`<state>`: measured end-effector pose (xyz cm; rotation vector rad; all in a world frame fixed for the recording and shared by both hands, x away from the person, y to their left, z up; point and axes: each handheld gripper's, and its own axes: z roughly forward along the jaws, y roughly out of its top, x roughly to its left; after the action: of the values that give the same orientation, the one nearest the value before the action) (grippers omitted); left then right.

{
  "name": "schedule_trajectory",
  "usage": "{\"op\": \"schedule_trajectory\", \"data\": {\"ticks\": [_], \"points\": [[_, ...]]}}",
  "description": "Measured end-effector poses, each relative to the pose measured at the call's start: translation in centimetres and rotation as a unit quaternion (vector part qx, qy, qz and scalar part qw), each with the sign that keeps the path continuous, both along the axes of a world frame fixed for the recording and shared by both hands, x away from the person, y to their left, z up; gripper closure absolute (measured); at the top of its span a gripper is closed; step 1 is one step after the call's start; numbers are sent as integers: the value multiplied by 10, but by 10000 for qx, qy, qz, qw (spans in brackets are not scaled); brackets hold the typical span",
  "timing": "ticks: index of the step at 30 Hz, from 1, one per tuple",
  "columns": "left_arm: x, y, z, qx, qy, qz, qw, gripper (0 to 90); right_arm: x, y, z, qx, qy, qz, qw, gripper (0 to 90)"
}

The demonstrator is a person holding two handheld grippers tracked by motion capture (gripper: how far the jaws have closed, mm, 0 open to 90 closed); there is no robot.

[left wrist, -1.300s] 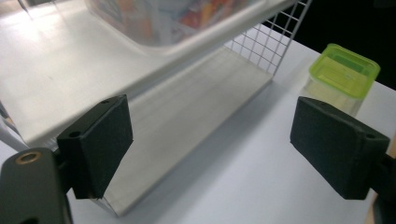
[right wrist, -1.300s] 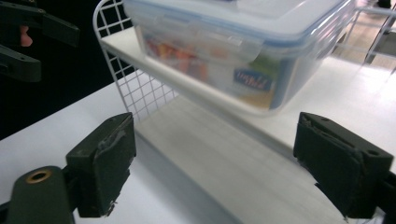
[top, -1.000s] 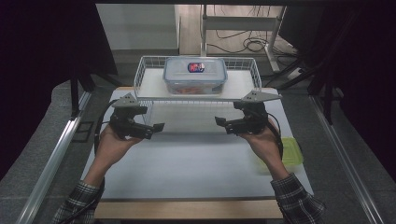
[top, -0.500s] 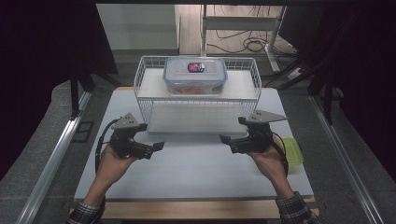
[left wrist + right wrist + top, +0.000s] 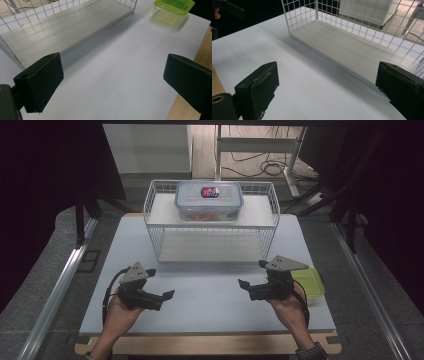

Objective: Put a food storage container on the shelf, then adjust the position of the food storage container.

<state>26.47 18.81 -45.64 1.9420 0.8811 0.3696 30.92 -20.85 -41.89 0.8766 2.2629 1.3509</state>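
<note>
A white wire rack (image 5: 152, 220) with two shelves stands at the back of the white table (image 5: 210, 305). On its top shelf rests a clear lidded food container (image 5: 209, 200) with a dark label. My left gripper (image 5: 160, 283) hovers over the table's front left, open and holding nothing. Over the front right, my right gripper (image 5: 253, 274) is open and holds nothing too. In the left gripper view my left gripper (image 5: 112, 82) faces the rack's bare lower shelf (image 5: 67, 27). In the right gripper view my right gripper (image 5: 327, 92) looks at the same lower shelf (image 5: 352, 50) from the other side.
A flat container with a green lid (image 5: 310, 282) lies at the table's right edge, just behind my right hand; the green-lidded container (image 5: 174, 5) is also in the left gripper view. Metal rails run along both sides of the table, and cables lie on the floor beyond.
Both grippers have drawn back from the rack toward the table's front edge and spread slightly apart. The container on the top shelf has not moved.
</note>
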Motion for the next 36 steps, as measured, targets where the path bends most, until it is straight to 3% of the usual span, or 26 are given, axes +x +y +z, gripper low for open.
{"op": "schedule_trajectory", "data": {"ticks": [9, 14, 17, 21, 27, 31, 36], "points": [[-20, 3, -22, -121, -118, 146, 9998, 23, -13, 2, -24, -11, 113, 217, 9997, 44], [-30, 7, -31, -144, -133, 133, 9997, 40, -21, 3, -32, -33, 173, 165, 9997, 44], [-35, 9, -36, -181, -200, 151, 9995, 47, -26, 4, -37, -146, 84, 148, 9997, 44], [-39, 9, -43, 14, -224, 232, 9995, 37, -31, 5, -45, -246, 85, 148, 9996, 44], [-43, 8, -53, 273, -210, 282, 9990, 32, -32, 5, -58, -439, 307, 134, 9985, 40], [-42, 7, -54, 352, -239, 294, 9987, 29, -30, 3, -59, -585, 358, -35, 9976, 1], [-40, 9, -57, 406, -160, 316, 9986, 31, -23, -8, -56, -447, 445, -287, 9976, 0]]}}
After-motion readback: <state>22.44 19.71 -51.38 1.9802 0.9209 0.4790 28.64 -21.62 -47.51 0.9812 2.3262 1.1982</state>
